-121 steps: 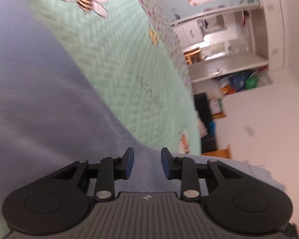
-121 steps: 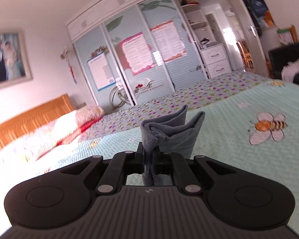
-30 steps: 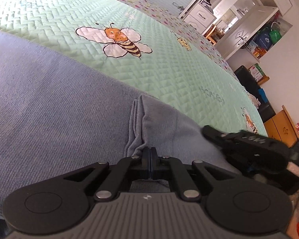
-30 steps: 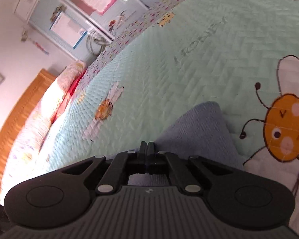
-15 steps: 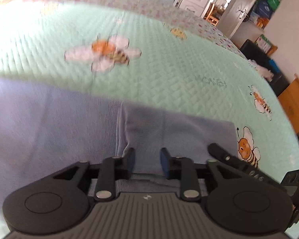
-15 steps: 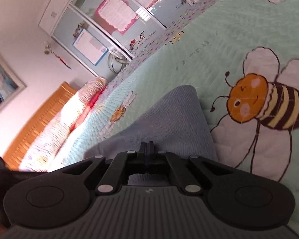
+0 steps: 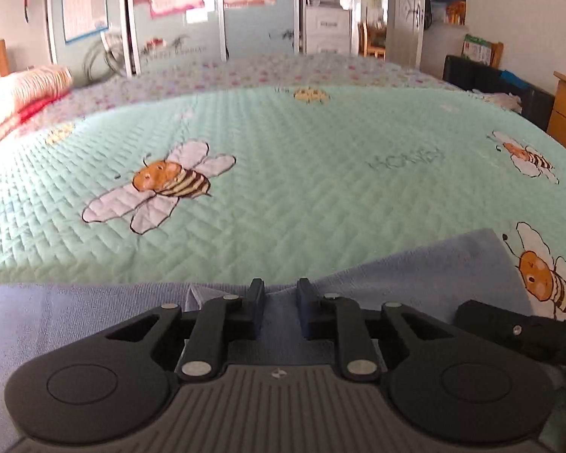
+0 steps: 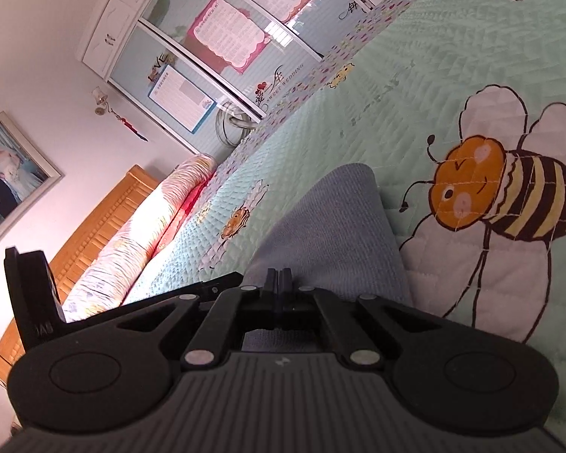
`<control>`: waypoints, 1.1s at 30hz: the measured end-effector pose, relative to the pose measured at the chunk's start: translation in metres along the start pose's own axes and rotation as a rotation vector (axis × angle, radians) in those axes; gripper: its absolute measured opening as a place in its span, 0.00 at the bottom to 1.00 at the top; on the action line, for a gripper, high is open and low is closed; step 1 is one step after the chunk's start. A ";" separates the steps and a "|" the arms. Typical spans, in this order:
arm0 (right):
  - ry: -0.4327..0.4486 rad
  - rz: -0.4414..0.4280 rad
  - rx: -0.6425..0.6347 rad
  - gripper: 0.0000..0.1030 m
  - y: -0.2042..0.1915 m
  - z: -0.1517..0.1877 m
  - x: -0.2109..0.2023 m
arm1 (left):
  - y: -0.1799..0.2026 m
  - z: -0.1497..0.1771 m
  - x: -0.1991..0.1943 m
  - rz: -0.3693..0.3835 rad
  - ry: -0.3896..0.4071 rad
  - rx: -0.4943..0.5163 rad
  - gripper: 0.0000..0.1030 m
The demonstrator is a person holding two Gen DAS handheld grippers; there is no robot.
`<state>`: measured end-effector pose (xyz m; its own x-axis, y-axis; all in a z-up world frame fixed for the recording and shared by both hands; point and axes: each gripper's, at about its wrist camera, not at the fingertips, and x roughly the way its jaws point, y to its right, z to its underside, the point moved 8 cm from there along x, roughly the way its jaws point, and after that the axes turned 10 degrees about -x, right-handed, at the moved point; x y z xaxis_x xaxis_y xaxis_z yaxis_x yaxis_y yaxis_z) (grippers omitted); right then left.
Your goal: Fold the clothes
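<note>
Left wrist view: left gripper level over the blue garment, jaws apart (right gripper tilted, jaws closed).

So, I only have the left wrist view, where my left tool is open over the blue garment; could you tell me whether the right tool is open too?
Observer: No, the right tool is shut, its fingers pressed together over the blue garment.
Operator: Is it pinching fabric?
Observer: Unclear. No cloth shows between the fingers; the garment runs on beyond them to a rounded end, lying smooth beside a bee print.
</note>
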<state>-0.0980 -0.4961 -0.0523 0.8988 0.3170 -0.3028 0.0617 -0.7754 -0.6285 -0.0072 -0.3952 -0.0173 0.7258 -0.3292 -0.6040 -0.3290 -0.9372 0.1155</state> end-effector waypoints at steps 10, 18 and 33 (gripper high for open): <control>0.121 0.057 -0.215 0.05 -0.058 -0.049 -0.016 | 0.001 -0.002 0.001 0.019 0.027 -0.037 0.21; 0.014 0.128 -0.077 0.00 0.012 -0.028 0.037 | 0.004 -0.010 -0.012 0.014 0.052 -0.047 0.19; 0.037 0.201 -0.217 0.06 -0.054 -0.047 0.027 | 0.022 -0.141 -0.069 0.071 0.281 -0.062 0.08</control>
<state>-0.0568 -0.4711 0.0071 0.9172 0.1283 -0.3772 -0.0313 -0.9206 -0.3893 0.0201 -0.4096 0.1379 0.8440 -0.4047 -0.3520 -0.3531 -0.9132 0.2032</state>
